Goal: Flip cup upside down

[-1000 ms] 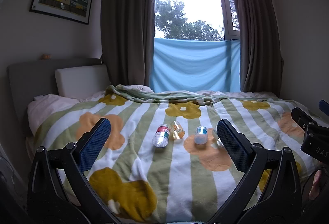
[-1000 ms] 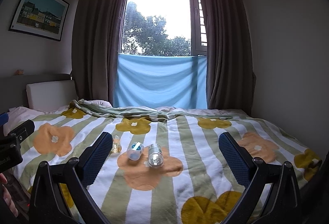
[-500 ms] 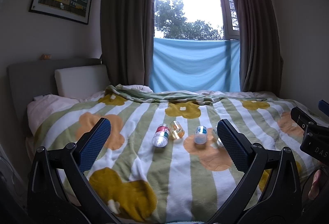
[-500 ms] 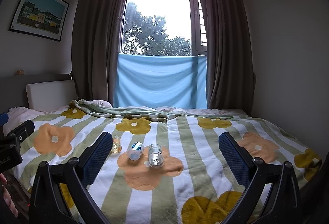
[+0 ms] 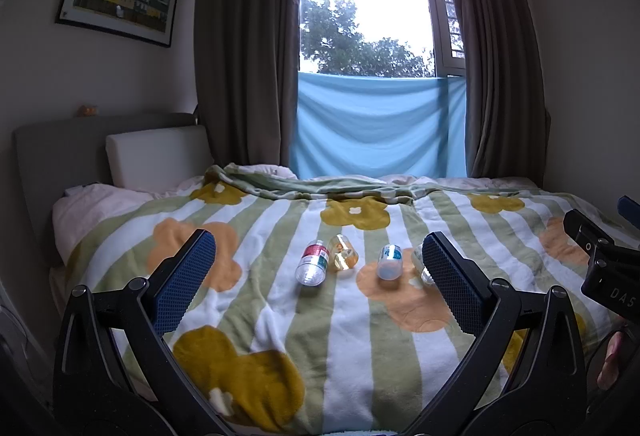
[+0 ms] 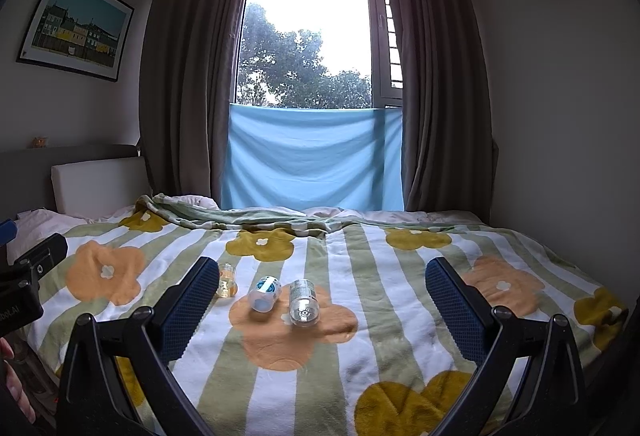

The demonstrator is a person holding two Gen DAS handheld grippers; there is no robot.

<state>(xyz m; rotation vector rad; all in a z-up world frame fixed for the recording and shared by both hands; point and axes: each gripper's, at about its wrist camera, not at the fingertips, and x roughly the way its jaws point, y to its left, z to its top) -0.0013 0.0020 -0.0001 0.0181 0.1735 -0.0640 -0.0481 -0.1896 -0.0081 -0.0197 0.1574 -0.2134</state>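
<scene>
Several small clear plastic cups lie on their sides in a row on the flowered blanket [image 5: 348, 332]. From the left wrist view they are a red-and-green labelled cup [image 5: 312, 265], an amber cup [image 5: 343, 257], a blue-labelled cup [image 5: 390, 262], and a clear cup [image 5: 419, 265] half hidden by a finger. My left gripper [image 5: 317, 239] hovers open short of them, holding nothing. The right wrist view shows the amber cup [image 6: 226, 279], the blue-labelled cup [image 6: 264, 292] and the clear cup [image 6: 303, 302]. My right gripper [image 6: 321, 265] is open and empty, also short of the row.
The bed fills the room; a headboard and cushion [image 5: 156, 152] stand at the left. A folded blanket ridge [image 5: 320, 188] lies behind the cups, and a curtained window with blue cloth [image 5: 378, 124] beyond. The other gripper shows at each view's edge.
</scene>
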